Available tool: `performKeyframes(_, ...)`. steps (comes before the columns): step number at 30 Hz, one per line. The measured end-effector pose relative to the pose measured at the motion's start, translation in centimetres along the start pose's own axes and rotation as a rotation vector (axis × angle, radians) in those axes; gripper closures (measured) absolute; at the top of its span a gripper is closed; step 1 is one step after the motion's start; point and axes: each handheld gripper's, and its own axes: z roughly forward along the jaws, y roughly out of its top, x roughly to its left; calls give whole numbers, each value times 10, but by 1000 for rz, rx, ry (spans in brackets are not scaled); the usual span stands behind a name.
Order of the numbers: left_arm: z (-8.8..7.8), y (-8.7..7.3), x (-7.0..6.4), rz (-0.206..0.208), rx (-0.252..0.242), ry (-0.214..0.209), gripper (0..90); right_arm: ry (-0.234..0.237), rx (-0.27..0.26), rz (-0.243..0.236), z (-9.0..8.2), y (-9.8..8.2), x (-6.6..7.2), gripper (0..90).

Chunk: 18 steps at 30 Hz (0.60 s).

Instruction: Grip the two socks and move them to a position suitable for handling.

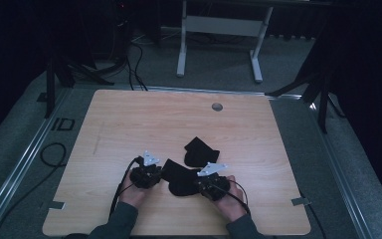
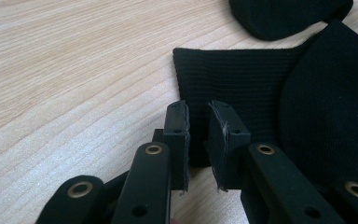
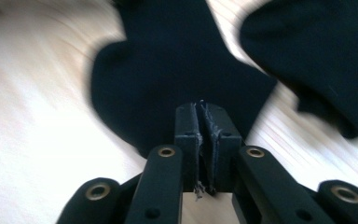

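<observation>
Two black socks lie on the wooden table [image 1: 129, 124]. The nearer sock [image 1: 179, 177] stretches between both grippers; the other sock [image 1: 200, 151] rests just beyond it. My left gripper [image 1: 160, 174] is at the nearer sock's left end. In the left gripper view this gripper [image 2: 198, 109] is open by a narrow gap, low over the ribbed cuff [image 2: 233, 86], with the far sock [image 2: 284, 16] at the top. My right gripper [image 1: 199, 183] is at the sock's right end. In the blurred right gripper view it [image 3: 200, 108] is shut over the sock [image 3: 168, 60], the other sock [image 3: 317, 51] to its right.
A round cable grommet [image 1: 217, 106] sits near the table's far edge. Bare wood spreads to the left and back of the socks. Beyond the table stand a white desk frame [image 1: 219, 25] and dark stands, with cables [image 1: 54, 154] on the floor at left.
</observation>
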Motion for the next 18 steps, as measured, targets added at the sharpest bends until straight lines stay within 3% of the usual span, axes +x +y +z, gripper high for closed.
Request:
performKeyframes(7, 0, 0, 0, -6, -6, -5, 779, 113, -43, -86, 9, 18, 30, 787)
performKeyframes(12, 0, -1, 1, -4, -6, -8, 778, 105, -19, -121, 23, 27, 41, 713)
performKeyframes(18, 0, -1, 1, 4, -7, -11, 779, 101, 19, -139, 42, 33, 47, 696)
